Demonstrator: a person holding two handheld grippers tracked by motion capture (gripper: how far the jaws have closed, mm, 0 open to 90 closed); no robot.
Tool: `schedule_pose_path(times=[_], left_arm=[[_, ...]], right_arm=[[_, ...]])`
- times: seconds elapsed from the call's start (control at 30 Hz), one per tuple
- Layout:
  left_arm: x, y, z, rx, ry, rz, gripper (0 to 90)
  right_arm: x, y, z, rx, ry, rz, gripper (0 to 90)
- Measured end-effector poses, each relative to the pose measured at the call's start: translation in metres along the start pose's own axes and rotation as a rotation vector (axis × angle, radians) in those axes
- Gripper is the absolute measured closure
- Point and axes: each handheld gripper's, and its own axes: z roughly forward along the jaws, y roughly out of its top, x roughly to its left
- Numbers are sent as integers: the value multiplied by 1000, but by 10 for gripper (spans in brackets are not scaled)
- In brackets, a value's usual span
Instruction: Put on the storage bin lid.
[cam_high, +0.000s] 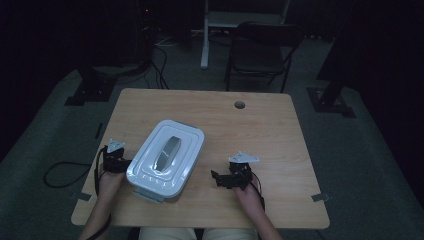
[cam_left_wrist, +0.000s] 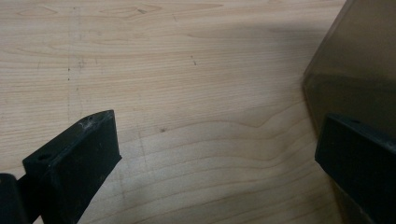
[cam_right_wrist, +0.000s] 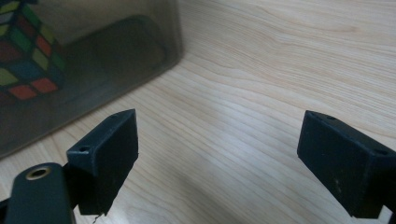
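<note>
Box: a lidded storage box (cam_high: 166, 159) with a white lid sits left of centre in the high view, turned at a slant on the wooden table (cam_high: 250, 135).
Box wall: smoky and see-through; it fills the right edge of the left gripper view (cam_left_wrist: 355, 70) and the upper left of the right gripper view (cam_right_wrist: 107, 60).
Inside: a colourful puzzle cube (cam_right_wrist: 28, 51) shows through the wall at the far upper left of the right gripper view.
Left gripper (cam_high: 114, 156): just beside the box's left side, jaws spread wide, holding nothing; one jaw stands right by the wall.
Right gripper (cam_high: 235, 175): lower centre, near the box yet apart from it, jaws spread wide over bare wood.
Beyond: a dark folding chair (cam_high: 260, 50) at the top of the frame.
</note>
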Motion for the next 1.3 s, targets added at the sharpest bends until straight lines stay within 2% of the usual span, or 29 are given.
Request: schedule_pose_path(times=[0.13, 0.33, 0.47, 0.7, 0.83, 0.93, 0.97, 1.1, 1.17, 1.23, 1.3], left_arm=[[0, -1, 1, 9, 0, -11, 7], [-8, -2, 1, 17, -20, 11, 7], [-18, -2, 4, 36, -56, 22, 7], [-37, -3, 11, 62, -100, 51, 7], [-52, -1, 15, 79, -94, 75, 7], [-64, 0, 18, 87, -91, 104, 7], [-68, 1, 19, 94, -93, 114, 7], [-84, 2, 21, 112, -98, 152, 8], [-91, 2, 24, 117, -113, 164, 7], [-97, 1, 28, 129, -126, 170, 7], [-103, 1, 32, 137, -140, 177, 7]], right_arm=[[3, 3, 2, 3, 12, -6, 124], [9, 4, 7, 8, 26, -22, 125], [10, 4, 8, 9, 32, -23, 125], [5, 7, 7, 10, 13, -19, 125], [4, 6, 5, 9, 21, -17, 125], [2, 4, 1, 3, 12, -17, 136], [2, 3, -1, 2, -10, -22, 137], [-7, -1, -12, -22, -28, -3, 136], [-18, -4, -18, -17, -41, 4, 136], [-20, -5, -19, -13, -41, 8, 136], [-29, -9, -24, 4, -53, 11, 136]])
